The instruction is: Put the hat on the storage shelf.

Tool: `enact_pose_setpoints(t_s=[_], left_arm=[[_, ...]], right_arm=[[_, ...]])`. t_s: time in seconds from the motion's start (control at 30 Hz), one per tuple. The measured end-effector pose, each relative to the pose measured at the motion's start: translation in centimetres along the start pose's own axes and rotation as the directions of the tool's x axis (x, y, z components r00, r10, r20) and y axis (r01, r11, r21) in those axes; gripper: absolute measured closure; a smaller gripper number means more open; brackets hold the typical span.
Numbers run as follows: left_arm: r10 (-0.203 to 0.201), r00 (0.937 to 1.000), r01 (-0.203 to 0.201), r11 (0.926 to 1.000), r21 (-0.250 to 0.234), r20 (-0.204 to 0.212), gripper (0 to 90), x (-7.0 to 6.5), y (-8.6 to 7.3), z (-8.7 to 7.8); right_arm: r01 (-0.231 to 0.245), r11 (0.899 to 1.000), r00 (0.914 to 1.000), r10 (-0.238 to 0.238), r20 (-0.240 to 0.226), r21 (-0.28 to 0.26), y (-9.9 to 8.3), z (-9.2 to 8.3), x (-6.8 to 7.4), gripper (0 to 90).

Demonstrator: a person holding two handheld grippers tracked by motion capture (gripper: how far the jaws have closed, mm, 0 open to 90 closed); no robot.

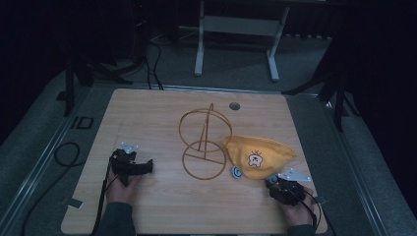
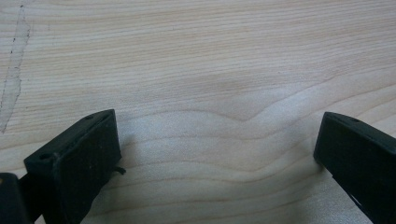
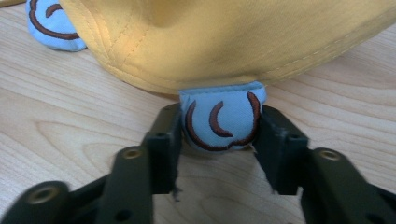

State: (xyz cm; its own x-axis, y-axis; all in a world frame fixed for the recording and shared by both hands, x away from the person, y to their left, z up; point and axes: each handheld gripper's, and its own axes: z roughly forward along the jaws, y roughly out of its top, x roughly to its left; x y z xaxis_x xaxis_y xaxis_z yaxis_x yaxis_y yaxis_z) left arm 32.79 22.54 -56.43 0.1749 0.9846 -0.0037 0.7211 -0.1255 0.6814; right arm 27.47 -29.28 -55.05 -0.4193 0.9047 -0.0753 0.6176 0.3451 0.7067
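We see a yellow hat lying flat on the wooden table, on the right side, just beside a thin wire stand of gold colour. The hat has two small blue ear flaps: one lies at its left near corner, the other sticks out from its near edge, toward the person.

Our right claw sits directly in front of this second flap and points along the table toward the hat. Its two jaws stand on both sides of the flap and press on its left and right edges, so we judge that it grips the flap. The long axis of the hat runs left to right across the table, crosswise to the claw, and the right hand is clearly the nearer one. A lift from here would probably carry the hat by one edge, so the rest may hang.

Our left claw is open, with only bare wood between its jaws, and it rests well apart from the hat on the left of the table.

The table is pale wood with clear grain. The room around is dark, with a grey floor, some cables and a metal frame behind.
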Motion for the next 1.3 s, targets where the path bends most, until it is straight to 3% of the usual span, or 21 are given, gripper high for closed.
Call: enact_pose_setpoints(t_s=[0.17,0.67,0.77,0.83,1.07,1.3], left_arm=[[0.0,1.0,0.0,1.0,0.0,0.0,0.4,0.0,0.0,0.0],[0.0,1.0,0.0,1.0,0.0,0.0,0.4,0.0,0.0,0.0],[0.0,1.0,0.0,1.0,0.0,0.0,0.4,0.0,0.0,0.0],[0.0,1.0,0.0,1.0,0.0,0.0,0.4,0.0,0.0,0.0],[0.0,1.0,0.0,1.0,0.001,0.0,0.4,0.0,0.0,0.0],[0.0,1.0,0.0,1.0,0.001,0.0,0.4,0.0,0.0,0.0]], right_arm=[[0.023,1.0,0.9997,-0.023,0.003,-0.011,0.2,-0.2,0.2,62.0],[0.061,0.993,0.9977,-0.064,-0.024,-0.099,2.2,-2.2,0.8,65.9],[0.044,0.992,0.9986,-0.047,-0.023,-0.12,2.8,-2.6,0.8,69.2],[0.03,0.99,0.9989,-0.035,-0.033,-0.135,3.2,-2.8,0.7,77.4],[0.06,0.986,0.9966,-0.068,-0.045,-0.156,4.7,-3.4,0.7,80.8],[0.044,0.978,0.994,-0.064,-0.089,-0.206,5.7,-4.3,0.8,82.3]])
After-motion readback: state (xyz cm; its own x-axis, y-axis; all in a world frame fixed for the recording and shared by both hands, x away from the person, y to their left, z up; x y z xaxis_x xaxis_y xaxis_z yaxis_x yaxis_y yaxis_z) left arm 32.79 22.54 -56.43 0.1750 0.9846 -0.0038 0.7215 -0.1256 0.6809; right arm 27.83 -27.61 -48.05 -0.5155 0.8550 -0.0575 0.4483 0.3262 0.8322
